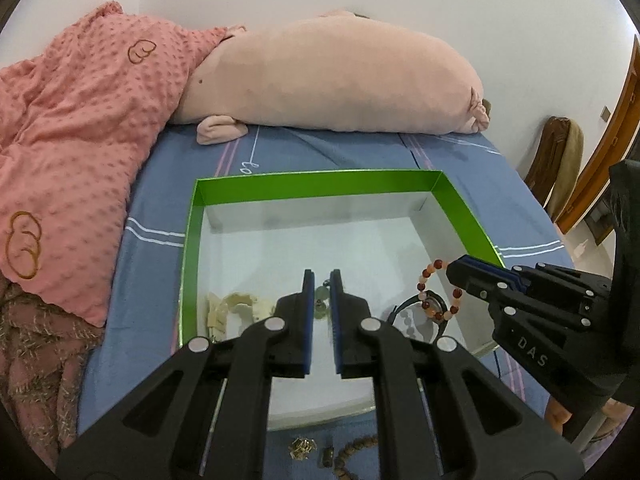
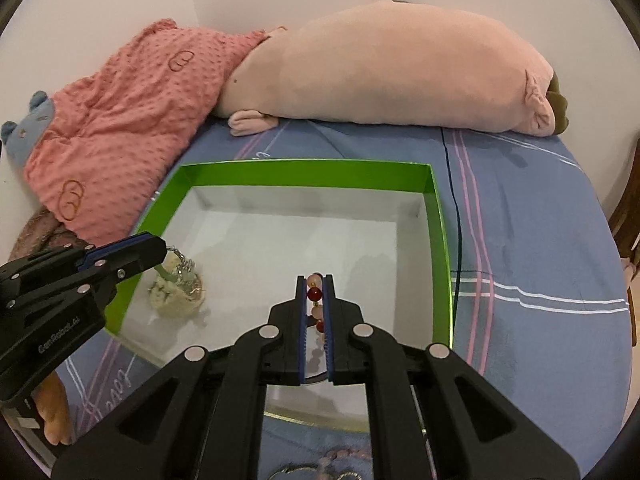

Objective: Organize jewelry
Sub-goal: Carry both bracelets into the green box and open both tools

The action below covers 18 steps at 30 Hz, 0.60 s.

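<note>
A green-rimmed box (image 1: 320, 180) with a white floor lies on the blue bedsheet. Above its near left part, my left gripper (image 1: 322, 276) is shut on a silver chain with pale green beads (image 2: 180, 272), which dangles over a cream ornament (image 2: 176, 296) on the box floor. Over the near right part, my right gripper (image 2: 315, 280) is shut on a bracelet of red and pink beads (image 2: 315, 294). That bracelet (image 1: 440, 292) hangs as a loop from the right gripper (image 1: 454, 270) above a dark round piece (image 1: 430, 306) in the box.
On the sheet just in front of the box lie a gold piece (image 1: 302, 448), a small dark piece (image 1: 328, 456) and a brown bead string (image 1: 356, 452). A long pink plush (image 2: 392, 72) and a pink blanket (image 2: 132, 112) lie behind the box. A wooden chair (image 1: 556, 160) stands at the right.
</note>
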{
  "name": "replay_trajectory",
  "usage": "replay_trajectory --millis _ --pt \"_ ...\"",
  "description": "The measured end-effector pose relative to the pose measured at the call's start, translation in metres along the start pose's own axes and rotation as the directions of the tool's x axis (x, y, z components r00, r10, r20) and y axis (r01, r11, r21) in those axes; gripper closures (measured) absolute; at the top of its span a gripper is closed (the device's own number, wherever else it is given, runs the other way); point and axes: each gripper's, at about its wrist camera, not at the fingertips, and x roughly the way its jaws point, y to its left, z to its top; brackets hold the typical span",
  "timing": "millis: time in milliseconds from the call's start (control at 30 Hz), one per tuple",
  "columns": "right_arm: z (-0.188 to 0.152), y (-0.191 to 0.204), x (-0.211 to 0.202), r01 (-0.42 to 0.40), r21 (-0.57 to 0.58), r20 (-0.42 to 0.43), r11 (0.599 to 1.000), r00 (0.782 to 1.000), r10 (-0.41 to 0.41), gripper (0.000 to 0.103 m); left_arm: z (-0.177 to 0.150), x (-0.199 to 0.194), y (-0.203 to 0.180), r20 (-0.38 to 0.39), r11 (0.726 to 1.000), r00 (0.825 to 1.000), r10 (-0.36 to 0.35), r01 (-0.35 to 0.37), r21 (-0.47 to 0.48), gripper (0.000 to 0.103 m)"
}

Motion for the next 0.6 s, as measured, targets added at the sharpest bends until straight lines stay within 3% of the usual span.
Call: replay_trajectory --millis 300,367,433,600 --pt "-0.004 0.005 0.013 0.002 -0.01 -0.007 1.0 1.0 -0.002 0.096 -0.006 0.028 -0.002 -0.057 1.0 0.998 0.022 -0.022 0.004 0.095" --pt "-0.005 0.008 0.017 0.01 -0.022 -0.016 1.0 1.0 -0.01 0.095 -0.007 0.027 -0.002 -0.057 1.0 0.998 0.019 -0.019 0.004 0.095" --pt "-0.005 0.008 0.019 0.023 -0.029 -0.021 0.999 1.0 -0.024 0.087 -0.008 0.024 -0.002 -0.058 1.0 0.998 0.02 -0.019 0.003 0.095" --pt "0.0 0.005 -0.001 0.0 0.005 0.007 1.0 1.0 0.0 0.085 -0.009 0.009 -0.002 -0.049 0.999 0.998 0.033 -0.032 0.004 0.095"
